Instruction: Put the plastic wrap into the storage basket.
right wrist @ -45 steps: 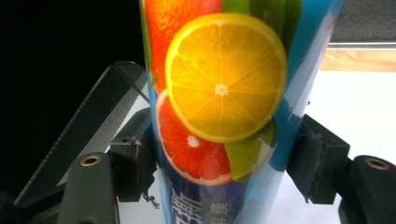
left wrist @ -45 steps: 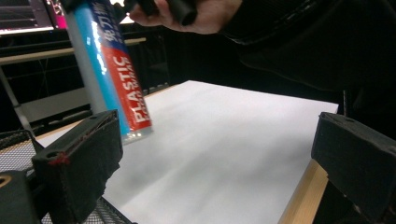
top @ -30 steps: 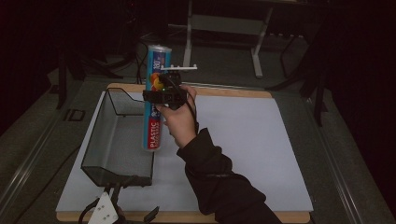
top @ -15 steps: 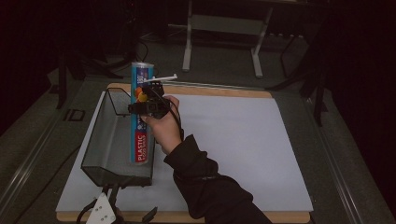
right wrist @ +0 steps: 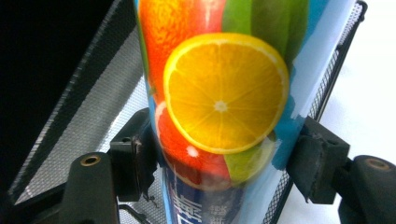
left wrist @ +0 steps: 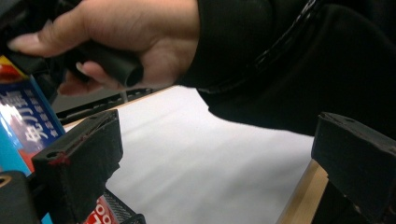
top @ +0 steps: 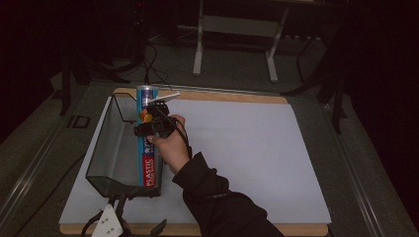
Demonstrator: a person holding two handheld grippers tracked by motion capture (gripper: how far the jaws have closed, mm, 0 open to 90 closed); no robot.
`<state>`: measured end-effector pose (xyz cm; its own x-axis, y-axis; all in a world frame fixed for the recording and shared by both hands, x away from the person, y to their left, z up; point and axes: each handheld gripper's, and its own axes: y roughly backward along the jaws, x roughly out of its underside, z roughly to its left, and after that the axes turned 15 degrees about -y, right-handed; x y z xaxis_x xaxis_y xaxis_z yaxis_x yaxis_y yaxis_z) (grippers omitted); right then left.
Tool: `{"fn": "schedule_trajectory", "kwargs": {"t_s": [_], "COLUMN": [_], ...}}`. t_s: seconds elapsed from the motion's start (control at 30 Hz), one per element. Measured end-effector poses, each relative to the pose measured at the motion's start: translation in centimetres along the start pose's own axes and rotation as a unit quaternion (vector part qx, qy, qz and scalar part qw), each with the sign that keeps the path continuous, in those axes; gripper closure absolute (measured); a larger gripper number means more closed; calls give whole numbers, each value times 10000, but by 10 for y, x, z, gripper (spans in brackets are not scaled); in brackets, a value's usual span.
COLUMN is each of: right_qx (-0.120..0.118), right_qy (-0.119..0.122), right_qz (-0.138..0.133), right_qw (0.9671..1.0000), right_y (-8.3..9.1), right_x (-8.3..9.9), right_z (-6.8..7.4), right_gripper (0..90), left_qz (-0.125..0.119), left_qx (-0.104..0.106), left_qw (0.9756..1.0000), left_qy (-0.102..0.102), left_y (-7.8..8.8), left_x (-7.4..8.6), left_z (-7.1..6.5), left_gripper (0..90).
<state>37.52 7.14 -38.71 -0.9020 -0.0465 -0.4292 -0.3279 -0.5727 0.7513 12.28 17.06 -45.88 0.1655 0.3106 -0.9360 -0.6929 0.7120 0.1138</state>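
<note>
A long blue plastic-wrap tube with fruit pictures lies lengthwise along the right side of a black mesh basket. My right gripper is shut on the tube's upper half, one jaw on each side of it. In the right gripper view the basket's mesh wall shows on both sides of the tube. My left gripper rests at the table's front edge, below the basket. Its jaws stand wide apart with nothing between them.
A white mat covers a wooden board and stretches bare to the right of the basket. A person's hand and dark sleeve reach in from the bottom. A metal stand is on the floor behind the table.
My right gripper has carried the tube leftward and down, from beside the basket's right wall to over the basket's right side. The left gripper has stayed put.
</note>
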Motion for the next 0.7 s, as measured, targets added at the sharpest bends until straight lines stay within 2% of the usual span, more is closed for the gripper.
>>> {"fn": "schedule_trajectory", "kwargs": {"t_s": [0.23, 0.43, 0.7], "right_qx": [91, 60, 150], "right_qy": [-4, -238, -360], "right_qz": [-50, -368, -462], "right_qw": [9999, 9990, 9982], "right_y": [-8, -23, -43], "right_x": [1, 2, -3], "right_z": [1, -6, -6], "right_gripper": [320, 319, 319], "left_qz": [1, -11, -15], "left_qx": [6, -5, -4], "left_qw": [10000, 10000, 10000], "left_qy": [14, -2, 26], "left_y": [0, 2, 2], "left_x": [0, 0, 0], "left_z": [1, 1, 2], "left_gripper": [27, 27, 27]}}
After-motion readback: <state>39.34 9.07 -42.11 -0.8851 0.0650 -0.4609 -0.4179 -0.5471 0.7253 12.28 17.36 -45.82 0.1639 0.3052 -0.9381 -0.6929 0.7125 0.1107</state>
